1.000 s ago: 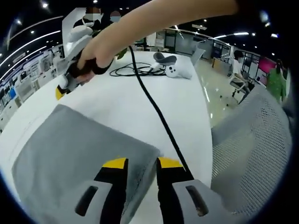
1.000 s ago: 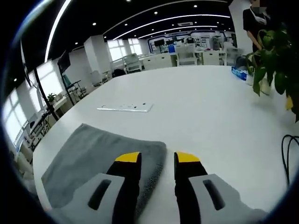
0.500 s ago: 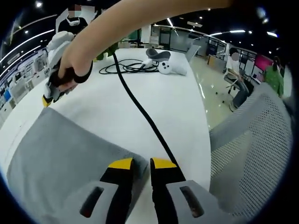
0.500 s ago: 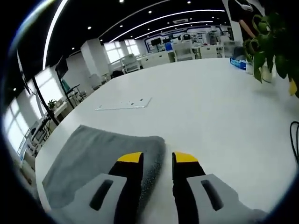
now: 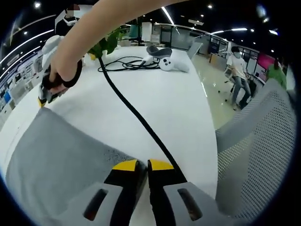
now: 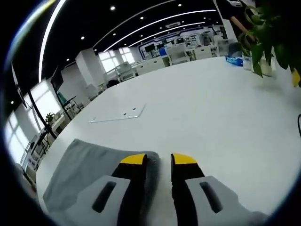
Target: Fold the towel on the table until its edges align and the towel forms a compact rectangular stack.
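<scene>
- On the white table (image 5: 178, 103) lies a grey towel (image 5: 56, 160), flat and wide in the left gripper view, its surface a fine, slightly pebbled weave.
- The left gripper (image 5: 143, 165) sits at the towel's near corner; its yellow-tipped jaws are nearly together, with a bit of towel edge seemingly caught between them.
- In the right gripper view the towel (image 6: 84, 162) shows as a soft grey sheet with a rounded far edge, lying near the table's rim.
- The right gripper (image 6: 158, 159) stands at another corner of the towel; its jaws are a narrow gap apart, the cloth's edge against the left jaw, and whether it is truly pinched I cannot tell.
- The same gripper appears far left in the left gripper view (image 5: 47, 92), held in a hand (image 5: 61, 75) at the towel's far corner.
- A black cable (image 5: 136, 117) runs across the table from the left gripper toward a coil further back.
- White controllers (image 5: 169, 61) lie near the coil.
- A grey mesh chair (image 5: 258, 150) stands beside the table.
- A clear sheet (image 6: 117, 114) lies flat on the table (image 6: 211, 122) beyond the towel.
- Leaves of a plant (image 6: 268, 37) hang over the table's far side.
- The room is a large office with strip lights and people standing in the distance.
</scene>
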